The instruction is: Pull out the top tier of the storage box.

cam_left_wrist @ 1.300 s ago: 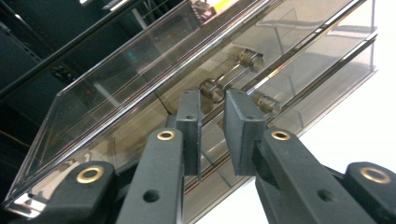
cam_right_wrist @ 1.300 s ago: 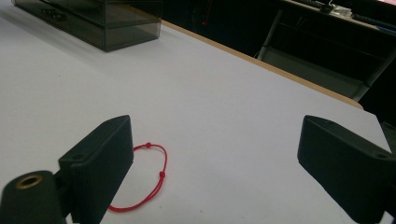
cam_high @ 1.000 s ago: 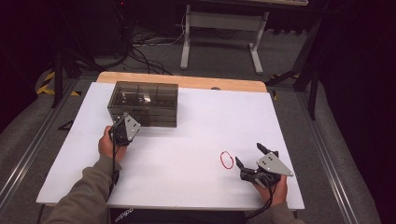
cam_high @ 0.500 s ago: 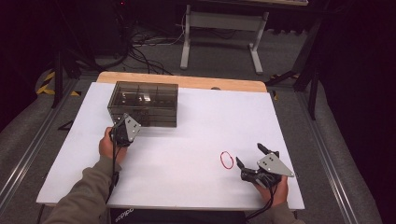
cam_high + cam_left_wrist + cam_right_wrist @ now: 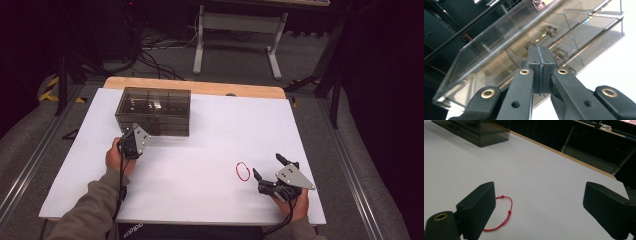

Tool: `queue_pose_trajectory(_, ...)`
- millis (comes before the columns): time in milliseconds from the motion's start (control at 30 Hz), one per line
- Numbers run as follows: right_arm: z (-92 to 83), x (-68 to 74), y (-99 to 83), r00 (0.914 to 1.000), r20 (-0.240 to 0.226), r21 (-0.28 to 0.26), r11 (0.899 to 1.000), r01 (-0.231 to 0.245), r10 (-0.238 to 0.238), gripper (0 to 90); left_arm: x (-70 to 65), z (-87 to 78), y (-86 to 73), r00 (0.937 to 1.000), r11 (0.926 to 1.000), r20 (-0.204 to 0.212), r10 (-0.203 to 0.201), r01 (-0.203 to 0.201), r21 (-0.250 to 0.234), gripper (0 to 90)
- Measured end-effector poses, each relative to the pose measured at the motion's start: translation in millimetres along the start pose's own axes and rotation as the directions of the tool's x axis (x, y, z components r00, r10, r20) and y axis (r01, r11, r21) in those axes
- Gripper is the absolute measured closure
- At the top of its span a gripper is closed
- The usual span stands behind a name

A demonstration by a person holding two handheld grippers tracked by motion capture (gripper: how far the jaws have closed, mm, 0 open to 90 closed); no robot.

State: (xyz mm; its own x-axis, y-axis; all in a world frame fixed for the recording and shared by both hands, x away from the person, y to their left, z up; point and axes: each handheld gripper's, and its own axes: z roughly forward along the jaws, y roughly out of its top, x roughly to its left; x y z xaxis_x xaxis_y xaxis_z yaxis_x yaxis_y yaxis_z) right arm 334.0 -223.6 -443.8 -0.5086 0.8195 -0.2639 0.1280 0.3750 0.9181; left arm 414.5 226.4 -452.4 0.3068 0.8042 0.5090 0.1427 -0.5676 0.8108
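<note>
One clear box [image 5: 153,111], one red cord loop [image 5: 242,171] — two grippers.

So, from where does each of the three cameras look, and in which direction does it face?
High view: above the person's side, facing forward and down on the white table; forearms, left gripper and right gripper show.
Left gripper view: rides the left gripper, facing the clear box; its shut black jaws show.
Right gripper view: rides the right gripper, looking low across the table; its open jaws flank the red cord loop.
Shared: the box appears in all three.
</note>
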Motion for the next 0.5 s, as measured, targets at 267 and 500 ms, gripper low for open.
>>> queue_pose_trajectory(267, -0.4, -0.2, -0.3, 1.0, 0.003, 0.001, 1.0, 0.002, -0.002, 12.5, -4.1, -1.1, -0.1, 0.9994, 0.9996, -0.025, 0.025, -0.025, -0.014, 78.3)
queue_pose_trajectory(500, 0.2, 0.0, -0.4, 1.0, 0.004, 0.004, 1.0, 0.006, -0.006, 12.5, -4.9, -1.3, 0.6, 0.9971, 0.9992, -0.069, 0.034, -0.036, -0.02, 70.0)
